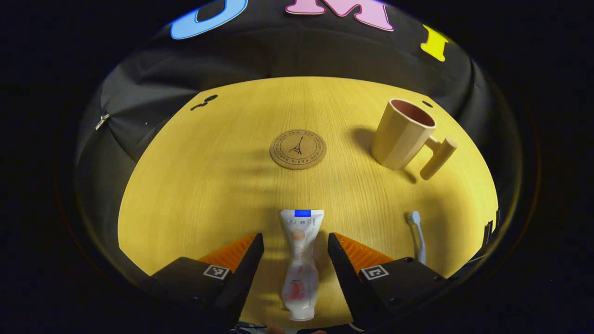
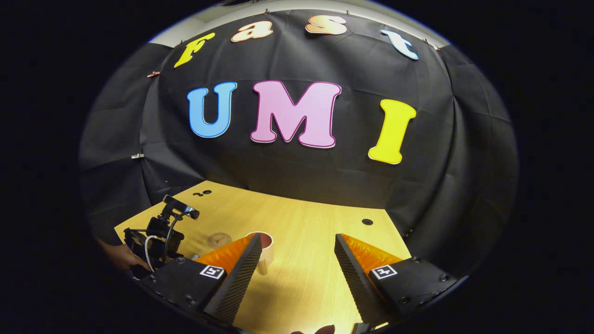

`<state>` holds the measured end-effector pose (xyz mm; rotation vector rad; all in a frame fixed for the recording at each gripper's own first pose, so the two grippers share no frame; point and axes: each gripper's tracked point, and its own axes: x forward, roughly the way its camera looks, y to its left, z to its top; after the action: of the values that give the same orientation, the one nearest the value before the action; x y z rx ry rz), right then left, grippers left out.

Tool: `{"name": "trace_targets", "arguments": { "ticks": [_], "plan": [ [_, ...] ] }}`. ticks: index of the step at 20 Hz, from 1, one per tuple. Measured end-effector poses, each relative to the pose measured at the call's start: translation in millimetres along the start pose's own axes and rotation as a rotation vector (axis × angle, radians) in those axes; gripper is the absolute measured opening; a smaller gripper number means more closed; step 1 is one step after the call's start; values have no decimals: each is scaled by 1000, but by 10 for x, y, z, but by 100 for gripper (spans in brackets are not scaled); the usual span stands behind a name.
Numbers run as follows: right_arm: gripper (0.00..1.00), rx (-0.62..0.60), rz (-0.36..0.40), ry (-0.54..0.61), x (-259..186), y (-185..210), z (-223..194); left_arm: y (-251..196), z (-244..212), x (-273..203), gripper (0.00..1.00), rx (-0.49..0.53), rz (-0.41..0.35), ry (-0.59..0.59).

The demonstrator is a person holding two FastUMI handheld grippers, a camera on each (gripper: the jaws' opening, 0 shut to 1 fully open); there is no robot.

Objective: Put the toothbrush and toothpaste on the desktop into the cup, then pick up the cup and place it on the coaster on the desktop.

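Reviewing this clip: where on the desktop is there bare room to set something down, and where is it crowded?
Bare: the desktop left of the coaster and toothpaste, and the strip between coaster and cup. Crowded: the near edge, where the open left gripper straddles the toothpaste, with the toothbrush beside it.

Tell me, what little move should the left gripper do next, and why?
Probably close the left gripper on the toothpaste. The tube lies flat on the desktop between its open fingers, which do not look to be touching it yet. The cup stands upright and looks empty, and the toothbrush lies off to the right, so the tube seems first to go.
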<state>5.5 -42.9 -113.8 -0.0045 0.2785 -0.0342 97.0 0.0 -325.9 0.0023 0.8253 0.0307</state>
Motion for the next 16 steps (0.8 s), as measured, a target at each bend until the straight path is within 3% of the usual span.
{"name": "trace_targets", "arguments": {
  "ticks": [5, 8, 9, 11, 12, 16],
  "plan": [
    [98, 14, 1, 13, 35, -55, -51, -82, 11, 91, 84, 36, -28, 16],
    [98, 24, 2, 9, 45, -58, -25, -67, -21, 99, 80, -10, -35, 51],
    [98, 28, 0, 5, 47, -62, -11, -36, -31, 105, 69, -21, -28, 57],
    [98, 40, -1, -6, 49, -78, 1, -14, -43, 105, 61, -33, -20, 65],
    [98, 47, -1, -6, 45, -76, -11, -10, -44, 101, 51, -24, -21, 72],
    [98, 89, -4, 17, 49, -115, -171, -35, -56, 88, 37, 40, -27, 110]
  ]
}}
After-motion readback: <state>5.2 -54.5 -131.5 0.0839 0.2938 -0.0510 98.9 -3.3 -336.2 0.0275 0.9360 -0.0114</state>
